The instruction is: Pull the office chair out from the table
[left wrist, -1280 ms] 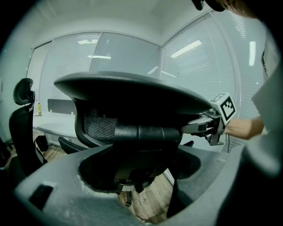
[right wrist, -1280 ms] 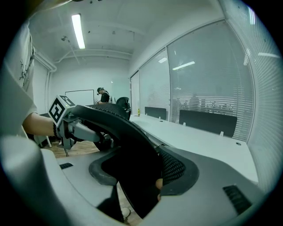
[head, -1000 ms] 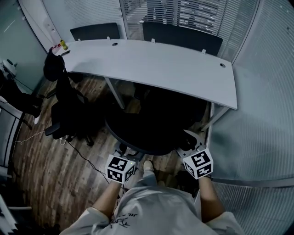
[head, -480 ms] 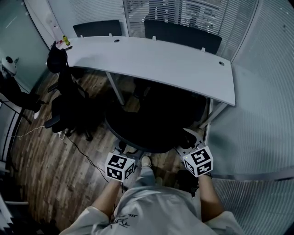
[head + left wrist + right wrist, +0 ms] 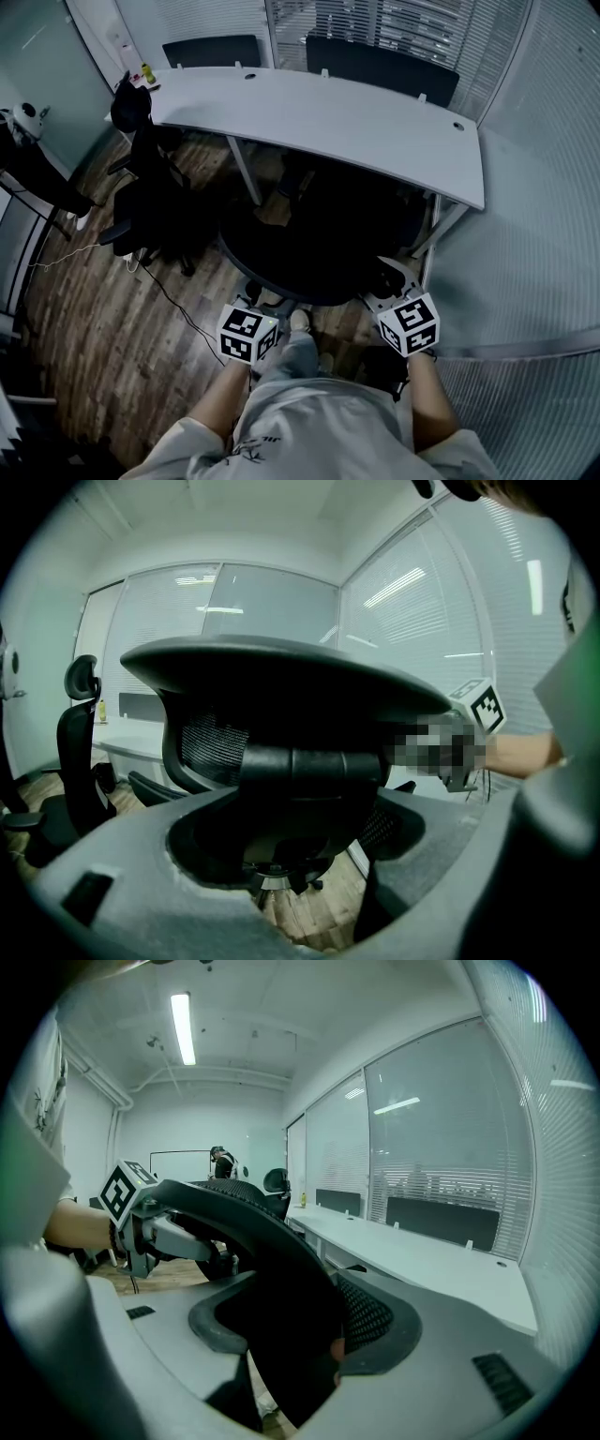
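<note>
Head view: the office chair (image 5: 309, 253) sits partly tucked under the worktop (image 5: 328, 122), backrest toward the person. Left tongs (image 5: 254, 302) and right tongs (image 5: 386, 282) each pinch its top rim at opposite ends, likely so a backward pull rolls it out straight.

a second black chair (image 5: 150, 206) is standing on the wood floor (image 5: 80, 328) at the left. a thin dark cable (image 5: 175, 304) is trailing beside it. a small yellow bottle (image 5: 146, 72) is sitting far back, near dark screens (image 5: 380, 64) and window blinds (image 5: 427, 28).
</note>
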Motion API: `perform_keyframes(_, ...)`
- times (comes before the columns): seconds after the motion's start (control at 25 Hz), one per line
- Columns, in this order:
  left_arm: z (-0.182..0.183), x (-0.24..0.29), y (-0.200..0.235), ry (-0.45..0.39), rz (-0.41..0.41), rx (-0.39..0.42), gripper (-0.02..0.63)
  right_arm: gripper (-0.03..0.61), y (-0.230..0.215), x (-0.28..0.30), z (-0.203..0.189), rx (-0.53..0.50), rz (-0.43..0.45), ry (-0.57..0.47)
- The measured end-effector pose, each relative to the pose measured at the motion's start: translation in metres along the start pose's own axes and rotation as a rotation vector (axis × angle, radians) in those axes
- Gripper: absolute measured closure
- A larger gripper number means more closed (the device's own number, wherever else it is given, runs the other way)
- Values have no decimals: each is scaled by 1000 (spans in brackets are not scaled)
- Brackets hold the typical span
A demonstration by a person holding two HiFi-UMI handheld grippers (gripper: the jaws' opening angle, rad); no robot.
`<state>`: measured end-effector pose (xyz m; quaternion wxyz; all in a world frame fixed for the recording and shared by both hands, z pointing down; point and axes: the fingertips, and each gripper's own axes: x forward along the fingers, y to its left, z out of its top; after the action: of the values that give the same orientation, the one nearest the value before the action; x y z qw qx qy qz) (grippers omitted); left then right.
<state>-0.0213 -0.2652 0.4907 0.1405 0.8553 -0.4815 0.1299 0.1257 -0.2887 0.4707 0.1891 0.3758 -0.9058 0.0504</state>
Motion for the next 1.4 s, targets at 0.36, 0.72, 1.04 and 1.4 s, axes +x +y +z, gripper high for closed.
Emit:
perform_keyframes(0.36, -13, -16, -8, 5, 2, 2, 282, 360, 17, -10, -9, 2, 10, -7)
perform_keyframes(0.72, -21, -38, -9, 2, -3, 2, 282, 362, 40, -18, -10, 5, 10, 1)
perform_keyframes(1.04, -29, -68, -4, 3, -11, 3, 282, 361, 72, -24, -9, 15, -6, 6)
perform_keyframes(1.4, -43, -102, -1, 13, -23, 11, 284, 361, 111, -33, -10, 21, -19, 9)
